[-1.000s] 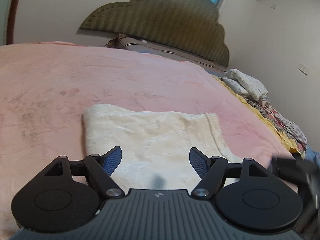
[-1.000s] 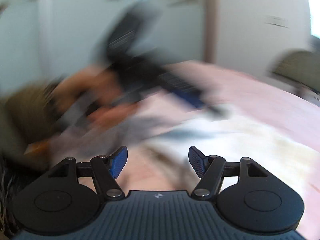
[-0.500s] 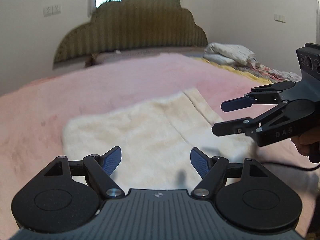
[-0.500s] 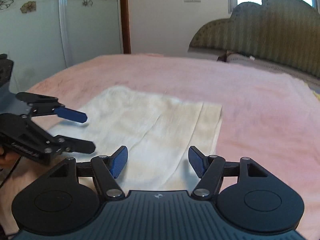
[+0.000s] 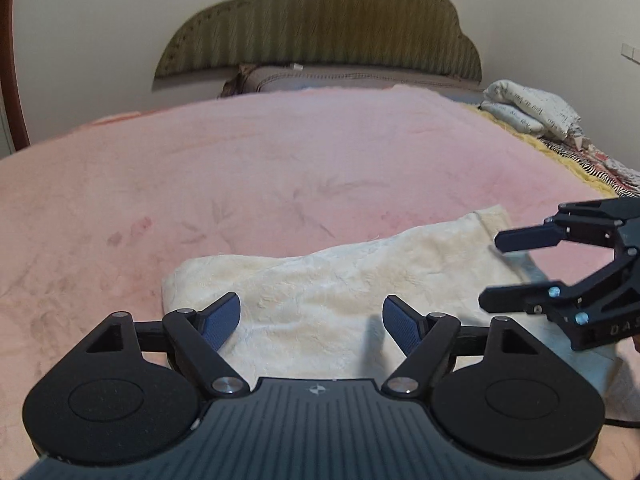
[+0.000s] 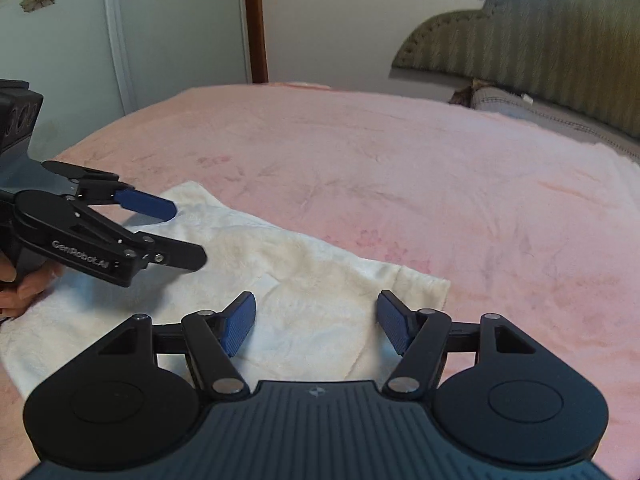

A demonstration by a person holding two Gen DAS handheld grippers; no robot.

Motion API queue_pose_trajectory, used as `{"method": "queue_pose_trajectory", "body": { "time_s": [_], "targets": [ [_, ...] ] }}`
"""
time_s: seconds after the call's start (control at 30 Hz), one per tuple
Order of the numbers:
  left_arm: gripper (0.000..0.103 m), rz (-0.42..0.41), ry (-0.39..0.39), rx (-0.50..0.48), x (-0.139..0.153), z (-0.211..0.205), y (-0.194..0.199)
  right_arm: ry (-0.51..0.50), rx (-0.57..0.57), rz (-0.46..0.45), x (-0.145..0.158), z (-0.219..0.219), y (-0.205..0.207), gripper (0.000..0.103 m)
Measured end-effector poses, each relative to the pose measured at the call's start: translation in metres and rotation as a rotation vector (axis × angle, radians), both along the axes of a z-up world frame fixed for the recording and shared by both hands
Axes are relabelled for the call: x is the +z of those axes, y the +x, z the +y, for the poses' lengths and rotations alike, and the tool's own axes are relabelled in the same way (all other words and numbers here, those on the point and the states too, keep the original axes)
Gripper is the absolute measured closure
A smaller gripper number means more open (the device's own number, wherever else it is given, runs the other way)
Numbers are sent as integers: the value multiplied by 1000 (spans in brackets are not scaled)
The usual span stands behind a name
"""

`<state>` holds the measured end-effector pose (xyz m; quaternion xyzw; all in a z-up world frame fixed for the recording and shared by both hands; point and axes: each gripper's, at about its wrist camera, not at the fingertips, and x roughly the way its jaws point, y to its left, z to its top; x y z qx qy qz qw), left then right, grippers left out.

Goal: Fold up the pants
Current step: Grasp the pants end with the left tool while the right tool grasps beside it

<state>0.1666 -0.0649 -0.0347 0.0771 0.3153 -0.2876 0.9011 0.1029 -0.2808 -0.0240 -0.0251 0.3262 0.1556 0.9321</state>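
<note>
Left gripper (image 5: pixel 311 312) and right gripper (image 6: pixel 316 318): fingers spread, holding nothing, poised over the near edge of the pants (image 5: pixel 360 280). The pants lie as a flat cream rectangle on the near part of the pink bed (image 5: pixel 280 160). Recommended: each gripper pinches every layer at its near corner, then both carry the edge evenly toward the far one.

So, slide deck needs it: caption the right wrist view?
Both open grippers, right and left, poised over cream folded pants on a pink blanket.

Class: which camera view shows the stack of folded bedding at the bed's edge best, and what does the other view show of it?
The left wrist view: the folded bedding lies in plain sight at the far right edge of the pink blanket, below the wall. The right wrist view shows none of it.
</note>
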Motion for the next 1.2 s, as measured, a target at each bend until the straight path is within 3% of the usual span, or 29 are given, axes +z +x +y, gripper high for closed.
{"method": "queue_pose_trajectory", "body": {
  "time_s": [0.1, 0.13, 0.2, 0.23, 0.3, 0.4, 0.53, 0.67, 0.8, 0.93, 1.1, 1.2],
  "targets": [
    [20, 50, -31, -62, -3, 4, -15, -2, 46, -10, 3, 4, -22, 36],
    [18, 68, -2, -90, -10, -3, -17, -33, 55, 7, -2, 8, -26, 36],
    [20, 14, 83, -110, -19, -13, -25, -110, 66, 17, -17, 14, -33, 36],
    [21, -4, 89, -108, -18, -13, -29, -92, 59, 1, -18, 13, -36, 36],
    [21, 16, 29, -107, -10, -4, -31, -23, 38, 9, -12, 4, -42, 36],
    [18, 74, -120, -75, 0, 27, -33, 72, -24, -20, -3, -17, -55, 35],
    [15, 118, -155, 61, 0, 66, -31, 193, -124, 42, -14, -56, -61, 35],
    [14, 319, -274, 121, -17, 106, -9, 328, -137, 109, -30, -80, -60, 35],
    [4, 438, -420, 70, -28, 123, 5, 456, -69, 142, -41, -88, -50, 34],
    [3, 579, -571, -29, -41, 119, 21, 562, -26, 167, -47, -98, -34, 33],
    [2, 561, -584, -34, -43, 101, 26, 714, 8, 193, -60, -113, -9, 34],
    [2, 526, -573, -16, -42, 90, 23, 698, 23, 189, -59, -107, 3, 34]
  ]
}}
